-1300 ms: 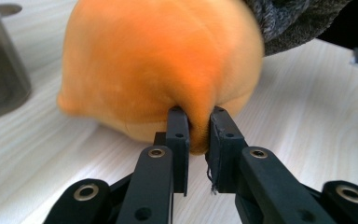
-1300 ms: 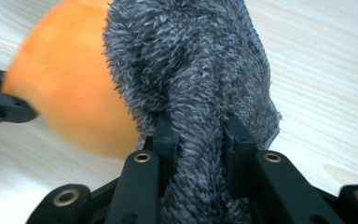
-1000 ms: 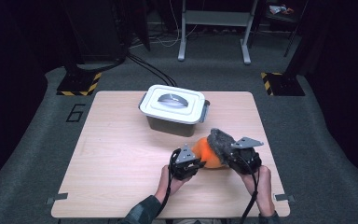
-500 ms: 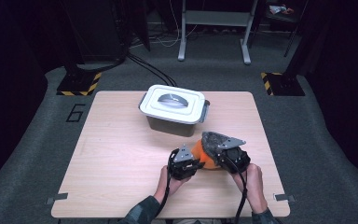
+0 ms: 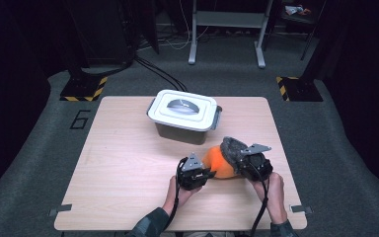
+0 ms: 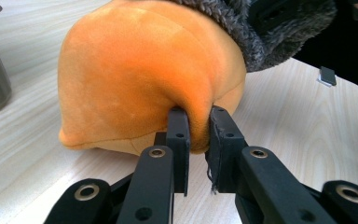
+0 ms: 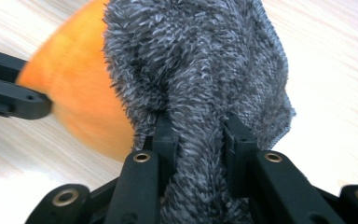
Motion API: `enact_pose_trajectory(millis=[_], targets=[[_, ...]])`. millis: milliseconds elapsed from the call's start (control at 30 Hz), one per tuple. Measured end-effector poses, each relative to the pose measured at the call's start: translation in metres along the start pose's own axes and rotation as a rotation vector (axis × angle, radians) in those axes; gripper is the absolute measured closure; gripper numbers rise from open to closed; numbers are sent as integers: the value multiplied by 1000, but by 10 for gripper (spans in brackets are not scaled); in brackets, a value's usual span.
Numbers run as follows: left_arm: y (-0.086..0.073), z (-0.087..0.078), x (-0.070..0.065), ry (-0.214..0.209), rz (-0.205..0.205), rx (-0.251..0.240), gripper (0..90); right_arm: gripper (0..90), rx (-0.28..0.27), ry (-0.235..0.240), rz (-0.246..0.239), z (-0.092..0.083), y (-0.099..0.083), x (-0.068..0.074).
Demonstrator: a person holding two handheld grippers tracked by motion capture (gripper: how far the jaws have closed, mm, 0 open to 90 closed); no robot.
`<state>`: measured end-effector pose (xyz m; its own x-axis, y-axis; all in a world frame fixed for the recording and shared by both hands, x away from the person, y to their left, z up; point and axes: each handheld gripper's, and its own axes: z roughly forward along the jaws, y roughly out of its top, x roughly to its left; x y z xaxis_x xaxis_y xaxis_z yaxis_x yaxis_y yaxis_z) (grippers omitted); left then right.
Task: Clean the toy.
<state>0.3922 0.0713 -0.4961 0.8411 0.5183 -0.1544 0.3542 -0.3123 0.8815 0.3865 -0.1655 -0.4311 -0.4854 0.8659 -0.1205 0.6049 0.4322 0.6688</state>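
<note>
One orange plush toy (image 6: 140, 79) wears one grey fuzzy cover (image 7: 200, 70). The left gripper (image 6: 196, 135) pinches a fold of the plush; the right gripper (image 7: 199, 140) pinches the cover. One lidded container (image 5: 183, 114) stands just beyond on the table (image 5: 113, 163).

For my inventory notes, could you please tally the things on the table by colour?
Orange: 1, the plush toy
Grey: 1, the fuzzy sock
White-lidded: 1, the storage box
Total: 3

A pale wooden table (image 5: 128, 163) sits on grey carpet (image 5: 355, 163) marked with a six, dark room behind, black-and-yellow striped stand feet (image 5: 84, 89) and a grey metal frame (image 5: 227, 19) beyond.
</note>
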Motion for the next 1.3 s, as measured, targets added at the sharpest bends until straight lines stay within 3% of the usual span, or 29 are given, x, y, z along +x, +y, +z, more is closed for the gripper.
enact_pose_trajectory(millis=[433,867,1100,1300], targets=[[0,0,1,-4,-6,0,800,708,52,-42,100,17,-15,-27],[-1,1,1,-7,-15,2,796,709,103,-56,135,38,-28,-42],[-2,0,3,-8,-30,-1,796,711,60,-76,125,16,-24,-37],[-1,0,3,-9,-27,1,796,709,-14,-30,49,-11,-8,-14]])
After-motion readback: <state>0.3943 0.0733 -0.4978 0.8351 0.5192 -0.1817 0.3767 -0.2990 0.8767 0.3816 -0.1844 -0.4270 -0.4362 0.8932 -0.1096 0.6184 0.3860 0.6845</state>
